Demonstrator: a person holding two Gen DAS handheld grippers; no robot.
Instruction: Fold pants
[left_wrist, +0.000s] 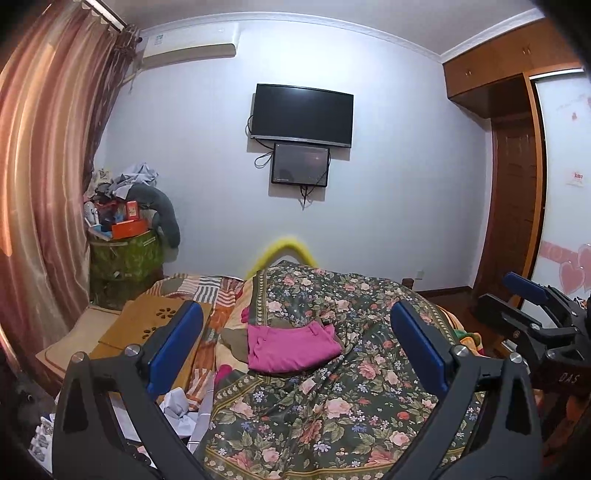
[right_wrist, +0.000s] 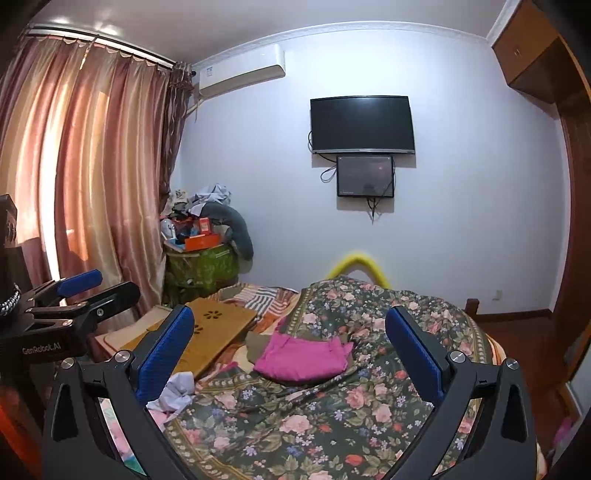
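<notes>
- Lying folded on the floral quilt (left_wrist: 332, 406): pink pants (left_wrist: 291, 349).
- Left gripper (left_wrist: 295, 347) spread wide, empty, above the bed.
- Right gripper (right_wrist: 290, 349) likewise spread, empty.

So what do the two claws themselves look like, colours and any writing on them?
Both match: the left claw and right claw have black triangular cut-out arms, silver pivot bolts and ribbed blue finger pads. White lettering reads "GenRobot.AI" on the left body and "DAS" on the right.
</notes>
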